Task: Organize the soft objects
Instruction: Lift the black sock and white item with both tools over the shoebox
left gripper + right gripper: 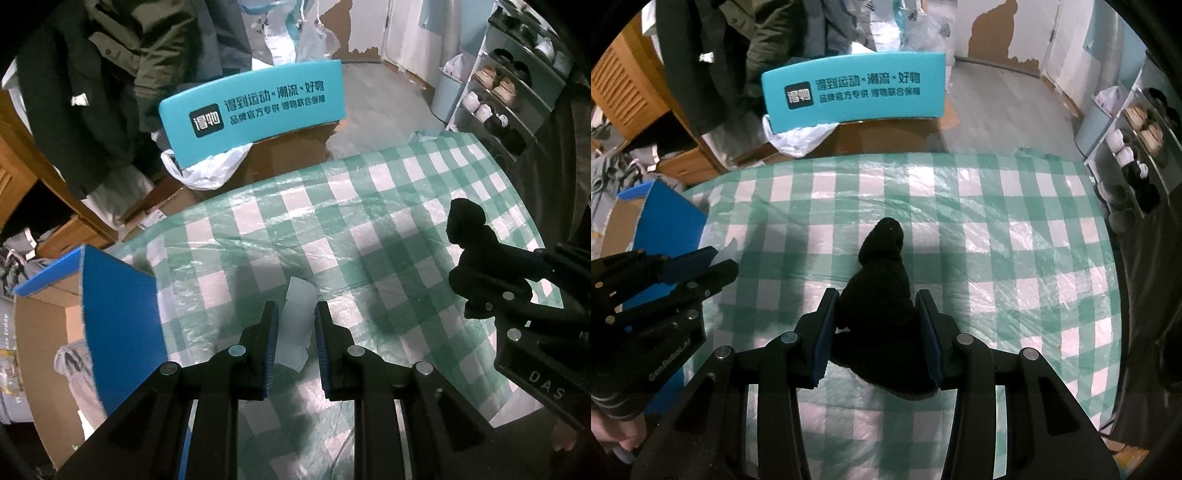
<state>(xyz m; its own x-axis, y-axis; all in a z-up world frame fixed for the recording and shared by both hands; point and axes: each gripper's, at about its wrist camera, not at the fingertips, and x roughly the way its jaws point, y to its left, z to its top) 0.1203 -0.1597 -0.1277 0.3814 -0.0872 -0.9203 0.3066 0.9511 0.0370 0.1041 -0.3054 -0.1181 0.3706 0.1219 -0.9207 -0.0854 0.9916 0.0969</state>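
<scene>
Holding one soft item apiece, both grippers are found above a table covered in green-and-white checked cloth (997, 229) under clear plastic. The left gripper (295, 325) has its jaws drawn in on a pale, thin folded piece (297, 325), apparently cloth or tissue; which of the two cannot be told. The piece stands between the blue pads (272, 350) and rises past the fingertips toward 12 o'clock in the left wrist view. The right gripper (877, 325) is clamped on a black knitted item (882, 295), possibly a sock or glove; its bulk fills the gap between the pads and a rounded end projects toward 12 o'clock, while a lower edge sags out at 6 o'clock. In the left wrist view the same black item appears at 3 o'clock, clear of the tabletop. An open cardboard box with blue flaps (118, 314) sits at 9 o'clock of the left gripper, off the table edge; a teal printed box (853, 92) lies beyond the table at 11 o'clock. Assessment: both items are light, limp and compressible, with no breakage risk. The pale piece is thin and could slide out of a loose pinch, so the grip belongs across its folded thickness, well in from the edge. The black item will droop on both sides of the pads; a hold at its thickest middle, as now, looks soundest. The plastic cover appears slick and offers little friction.
</scene>
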